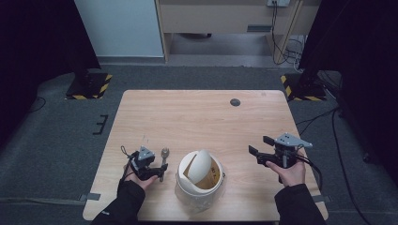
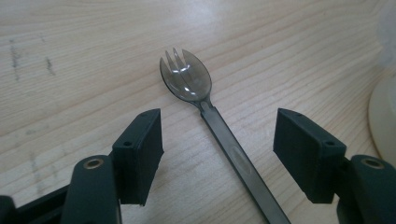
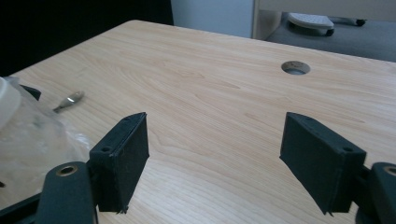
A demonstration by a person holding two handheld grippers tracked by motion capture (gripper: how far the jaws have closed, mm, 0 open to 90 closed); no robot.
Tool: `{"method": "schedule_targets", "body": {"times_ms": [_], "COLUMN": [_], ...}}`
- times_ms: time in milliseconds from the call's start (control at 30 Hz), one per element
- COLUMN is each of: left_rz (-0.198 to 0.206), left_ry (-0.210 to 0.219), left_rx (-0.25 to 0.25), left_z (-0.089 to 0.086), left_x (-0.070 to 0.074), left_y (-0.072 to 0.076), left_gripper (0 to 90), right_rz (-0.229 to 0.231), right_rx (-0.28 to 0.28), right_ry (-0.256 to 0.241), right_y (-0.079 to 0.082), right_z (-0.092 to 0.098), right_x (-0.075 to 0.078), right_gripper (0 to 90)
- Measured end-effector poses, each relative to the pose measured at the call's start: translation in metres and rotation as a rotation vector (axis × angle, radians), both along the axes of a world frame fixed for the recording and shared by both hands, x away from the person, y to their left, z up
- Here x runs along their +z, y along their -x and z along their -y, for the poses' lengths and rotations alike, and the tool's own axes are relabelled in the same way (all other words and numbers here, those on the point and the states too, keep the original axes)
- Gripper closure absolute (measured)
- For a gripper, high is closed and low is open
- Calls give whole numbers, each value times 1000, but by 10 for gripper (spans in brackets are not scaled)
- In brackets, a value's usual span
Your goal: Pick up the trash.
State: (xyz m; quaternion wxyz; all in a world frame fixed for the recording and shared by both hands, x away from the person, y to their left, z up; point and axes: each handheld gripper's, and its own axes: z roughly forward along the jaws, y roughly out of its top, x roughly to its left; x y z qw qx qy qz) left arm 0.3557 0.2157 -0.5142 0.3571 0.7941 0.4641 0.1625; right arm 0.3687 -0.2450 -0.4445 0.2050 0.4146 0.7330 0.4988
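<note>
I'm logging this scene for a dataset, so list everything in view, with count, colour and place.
spork: 1, smoky translucent grey, flat on the table between the left gripper's open fingers, untouched
bin with swing lid: 1, cream white, near edge, centre
table: 1, light wood
cable hole: 1, grey, far right of the table
floor markers: 2, black and yellow, beyond the far corners
left gripper: 1, black, over the spork handle, open
right gripper: 1, black, right of the bin, open, holding nothing
</note>
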Motion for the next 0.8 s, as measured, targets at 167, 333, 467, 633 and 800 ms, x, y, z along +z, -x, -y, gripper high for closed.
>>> {"method": "schedule_targets", "body": {"times_ms": [167,333,467,633,800], "left_rz": [-21,-31,-26,-25,-30], "left_ry": [-53,-94,-97,-93,-87], "left_rx": [0,0,17,16,6], "left_z": [6,10,12,14,12], "left_x": [-6,-9,-8,-7,-7], "left_y": [-2,-3,-4,-9,-14], "left_gripper": [345,391,448,603,788], "right_rz": [-4,-7,-7,-9,-7], "right_rx": [-22,-34,-34,-32,-35], "right_ry": [15,18,23,33,33], "right_y": [-2,-3,-3,-3,-3], "right_z": [6,8,8,7,8], "right_x": [-4,-6,-6,-7,-8], "right_gripper": [243,244,245,249,274]}}
